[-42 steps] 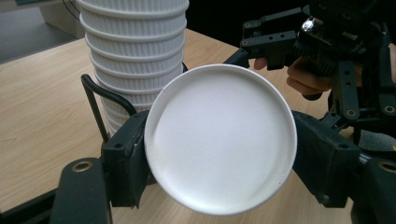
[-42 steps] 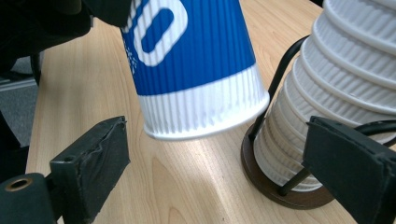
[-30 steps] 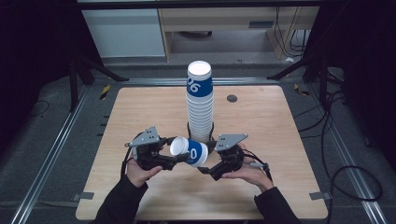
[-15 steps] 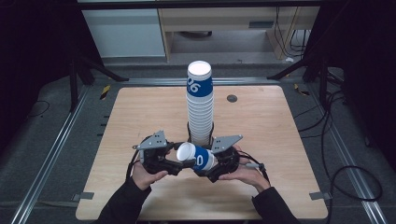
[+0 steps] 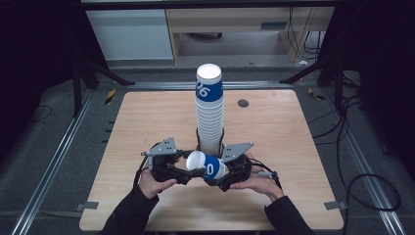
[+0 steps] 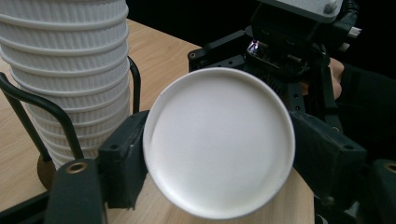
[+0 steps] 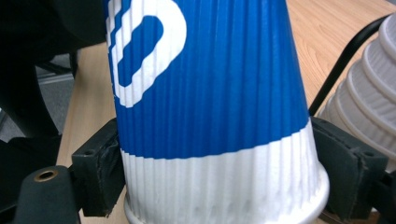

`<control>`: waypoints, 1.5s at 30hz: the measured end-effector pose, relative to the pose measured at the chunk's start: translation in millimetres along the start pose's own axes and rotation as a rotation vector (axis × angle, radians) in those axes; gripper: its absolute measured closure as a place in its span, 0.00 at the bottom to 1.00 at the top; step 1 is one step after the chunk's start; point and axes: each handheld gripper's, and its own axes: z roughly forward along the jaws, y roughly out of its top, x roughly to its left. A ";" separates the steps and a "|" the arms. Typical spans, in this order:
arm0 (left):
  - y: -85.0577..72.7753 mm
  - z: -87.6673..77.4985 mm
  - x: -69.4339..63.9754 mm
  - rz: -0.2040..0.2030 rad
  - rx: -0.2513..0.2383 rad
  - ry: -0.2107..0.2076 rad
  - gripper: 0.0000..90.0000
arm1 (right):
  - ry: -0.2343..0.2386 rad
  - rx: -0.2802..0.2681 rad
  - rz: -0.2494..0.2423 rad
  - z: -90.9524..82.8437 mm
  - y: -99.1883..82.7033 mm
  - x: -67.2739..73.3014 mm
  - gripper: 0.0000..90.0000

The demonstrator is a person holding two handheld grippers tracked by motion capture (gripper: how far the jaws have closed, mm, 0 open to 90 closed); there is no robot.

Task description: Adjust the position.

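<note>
Clamped on cup [image 5: 208, 166] base by right hand-held gripper [image 5: 226, 172], jaws just closing; left hand-held gripper [image 5: 188, 171], just opening, best withdrawn straight off the rim.

From my end this reads as a lab or test bay — a bare wooden surface [image 5: 274, 132] set in a metal rail frame [image 5: 54, 161], black stands [image 5: 83, 73] at both sides, loose cables [image 5: 362, 191] across grey floor, dark surroundings. Pale cabinets [image 5: 132, 34] and a low shelf unit [image 5: 235, 29] sit behind — no home or shop fittings, just rig hw.
</note>
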 end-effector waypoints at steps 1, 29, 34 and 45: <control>0.0 0.0 0.0 0.000 0.000 0.000 0.24 | 0.000 0.000 0.000 0.0 0.0 0.0 0.17; -9.4 14.5 6.7 0.004 0.248 -0.027 0.18 | -0.014 0.168 -0.116 9.6 -4.7 8.2 0.18; -12.0 18.5 6.2 0.001 0.275 -0.060 0.22 | -0.009 0.174 -0.131 10.8 -4.7 9.3 0.18; -12.7 17.6 5.3 0.008 0.265 -0.064 0.28 | -0.016 0.176 -0.124 12.0 -4.6 10.0 0.15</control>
